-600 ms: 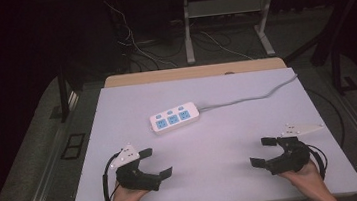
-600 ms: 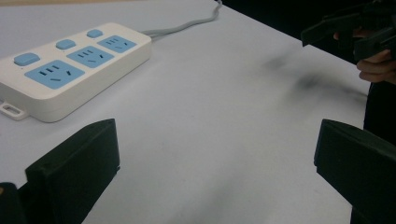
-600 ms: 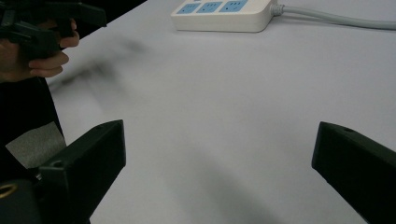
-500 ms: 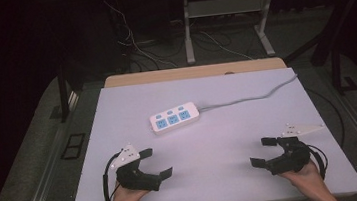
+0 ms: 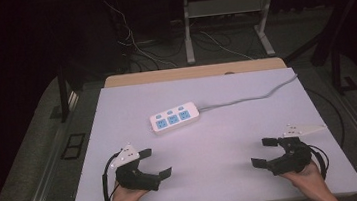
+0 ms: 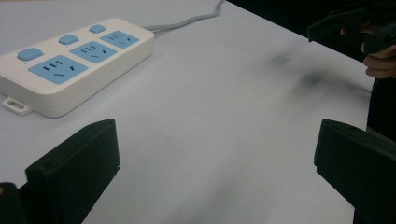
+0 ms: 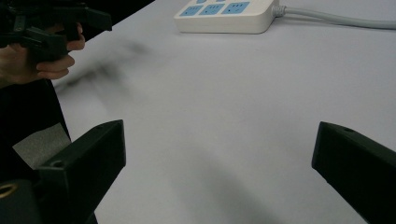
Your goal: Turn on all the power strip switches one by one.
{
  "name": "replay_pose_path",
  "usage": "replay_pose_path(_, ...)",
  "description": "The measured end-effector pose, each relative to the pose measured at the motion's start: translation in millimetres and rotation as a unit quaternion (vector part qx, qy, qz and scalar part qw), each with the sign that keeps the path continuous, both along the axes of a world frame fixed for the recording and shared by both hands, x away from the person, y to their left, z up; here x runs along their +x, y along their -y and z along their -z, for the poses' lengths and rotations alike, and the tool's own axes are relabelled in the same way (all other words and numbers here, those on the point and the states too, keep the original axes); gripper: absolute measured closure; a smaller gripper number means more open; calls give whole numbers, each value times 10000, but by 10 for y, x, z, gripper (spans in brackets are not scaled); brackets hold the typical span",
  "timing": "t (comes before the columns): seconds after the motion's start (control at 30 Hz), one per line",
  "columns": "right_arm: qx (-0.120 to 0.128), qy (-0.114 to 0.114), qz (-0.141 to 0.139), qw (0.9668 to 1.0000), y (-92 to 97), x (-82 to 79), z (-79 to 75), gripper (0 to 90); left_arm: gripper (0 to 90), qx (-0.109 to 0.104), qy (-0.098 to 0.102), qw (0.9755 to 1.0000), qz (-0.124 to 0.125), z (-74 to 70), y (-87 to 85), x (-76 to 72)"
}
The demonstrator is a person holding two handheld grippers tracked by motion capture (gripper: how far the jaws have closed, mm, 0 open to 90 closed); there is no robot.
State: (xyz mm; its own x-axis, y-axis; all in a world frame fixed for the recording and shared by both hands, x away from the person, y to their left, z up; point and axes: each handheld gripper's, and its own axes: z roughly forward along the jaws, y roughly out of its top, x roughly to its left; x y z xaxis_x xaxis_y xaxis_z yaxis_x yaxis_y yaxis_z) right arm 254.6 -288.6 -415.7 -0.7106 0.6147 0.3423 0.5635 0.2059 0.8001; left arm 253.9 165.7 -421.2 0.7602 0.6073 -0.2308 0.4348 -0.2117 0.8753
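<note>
While dimly lit, high view first: white power strip (image 5: pixel 174 118) flat near the middle of the table (image 5: pixel 225 186), slightly askew, grey cord (image 5: pixel 256 96) trailing off toward the far right edge. Left gripper (image 5: pixel 156 163) and right gripper (image 5: pixel 264 152) low near the front edge, well apart from the strip and from each other, jaws spread wide on both, nothing between them.

Left gripper view next: three blue sockets (image 6: pixel 58 70), blue switches (image 6: pixel 30 53) beside them and a small hanging tab (image 6: pixel 15 106) at the near end, detail too small from above. Probably light, rigid, smooth plastic, a bit slippery. Best taken across the narrow body, clear of the switches. Likely some drag from the cord.

Right gripper view last: strip's long side wall and the cord's entry into the body, seen low across the table.
</note>
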Motion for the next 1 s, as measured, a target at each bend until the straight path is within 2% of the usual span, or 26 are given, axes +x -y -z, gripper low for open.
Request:
replay_pose_path(0.47,3,-48,0,10000,14,-6,6,27,0,206,-123,9997,-22,-56,-21,-6)
replay_pose_path(0.63,12,-55,5,10000,25,-8,7,26,0,272,-246,9993,-56,-65,-47,5)
replay_pose_path(0.83,16,-65,-7,10000,25,-10,7,27,0,449,-296,9985,14,-104,-20,37)
replay_pose_path(1.0,12,-65,-2,10000,28,-13,9,27,0,518,-307,9982,57,-138,0,78)
